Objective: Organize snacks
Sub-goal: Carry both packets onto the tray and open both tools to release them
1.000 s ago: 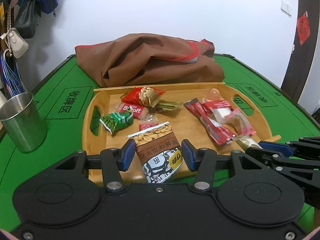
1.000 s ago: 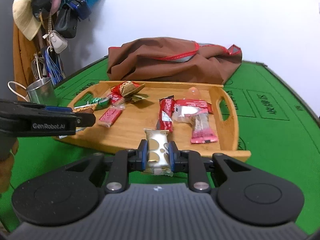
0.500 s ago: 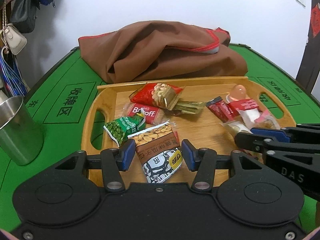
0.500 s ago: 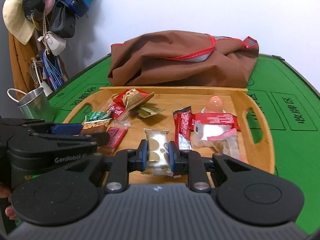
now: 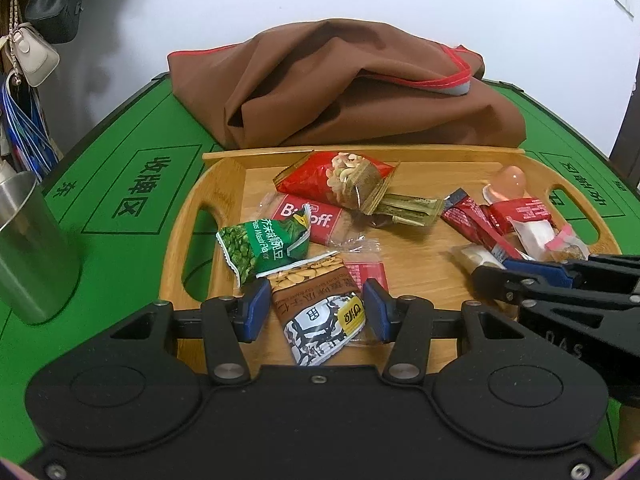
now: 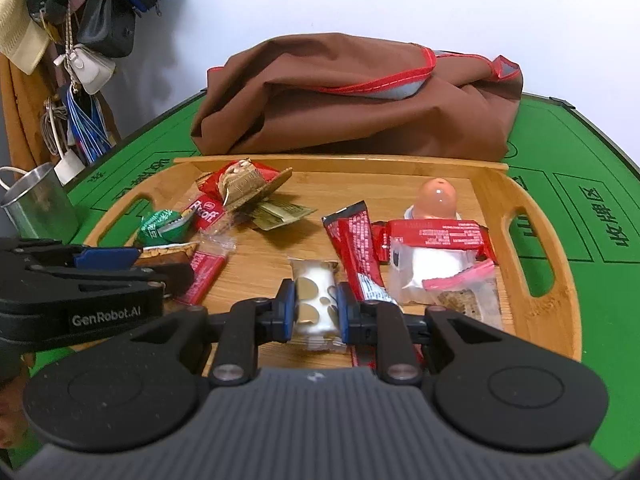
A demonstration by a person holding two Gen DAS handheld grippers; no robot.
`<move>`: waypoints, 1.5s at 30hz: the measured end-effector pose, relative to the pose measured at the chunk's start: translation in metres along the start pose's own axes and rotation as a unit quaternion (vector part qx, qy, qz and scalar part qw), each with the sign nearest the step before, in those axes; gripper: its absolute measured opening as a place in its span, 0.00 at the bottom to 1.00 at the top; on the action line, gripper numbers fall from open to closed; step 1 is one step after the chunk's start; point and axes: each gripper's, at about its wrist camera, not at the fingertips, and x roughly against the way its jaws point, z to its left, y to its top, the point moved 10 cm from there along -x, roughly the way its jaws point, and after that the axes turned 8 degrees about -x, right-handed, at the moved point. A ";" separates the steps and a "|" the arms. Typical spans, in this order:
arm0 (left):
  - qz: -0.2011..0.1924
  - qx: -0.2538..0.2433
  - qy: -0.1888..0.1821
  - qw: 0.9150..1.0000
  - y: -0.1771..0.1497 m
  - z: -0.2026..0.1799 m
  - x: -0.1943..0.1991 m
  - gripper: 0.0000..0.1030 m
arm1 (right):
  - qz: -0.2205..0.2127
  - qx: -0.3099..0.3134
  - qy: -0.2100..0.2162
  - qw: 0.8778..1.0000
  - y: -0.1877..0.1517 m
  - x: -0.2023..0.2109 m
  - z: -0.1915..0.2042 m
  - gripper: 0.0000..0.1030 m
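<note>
A wooden tray (image 5: 188,220) (image 6: 560,308) on the green table holds several snack packets. My left gripper (image 5: 316,306) is shut on a brown peanut packet (image 5: 320,312) over the tray's front left part. A green pea packet (image 5: 264,246) and a red Biscoff packet (image 5: 316,220) lie just beyond it. My right gripper (image 6: 314,310) is shut on a white-and-gold wrapped bar (image 6: 314,300) over the tray's front middle. A long red stick packet (image 6: 358,248) lies right of it. Each gripper shows at the edge of the other's view.
A folded brown cloth bag (image 5: 344,88) (image 6: 356,96) lies behind the tray. A steel cup (image 5: 28,248) (image 6: 38,204) stands on the table to the left. Bags and a hat hang at the far left (image 6: 92,28). A pink jelly cup (image 6: 436,196) stands at the tray's back right.
Both grippers have moved forward over the tray with their packets still held. The tray and the brown bag look closer in both views.
</note>
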 end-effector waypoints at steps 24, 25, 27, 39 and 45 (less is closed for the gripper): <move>-0.010 -0.008 0.013 1.000 0.013 -0.009 -0.007 0.51 | -0.025 0.008 0.010 1.000 0.010 -0.004 0.001 0.32; -0.011 -0.009 0.013 1.000 0.013 -0.011 -0.005 0.52 | -0.027 0.009 0.010 1.000 0.011 -0.003 0.001 0.32; -0.014 -0.010 0.013 1.000 0.015 -0.012 -0.003 0.57 | -0.033 0.011 0.014 0.999 0.012 0.000 0.002 0.32; -0.035 -0.013 0.042 0.998 0.022 -0.003 0.016 0.83 | -0.056 0.004 0.009 0.998 0.022 0.023 -0.005 0.60; -0.045 -0.015 0.053 0.997 0.021 0.001 0.029 0.91 | -0.063 0.001 0.001 0.998 0.022 0.033 -0.011 0.71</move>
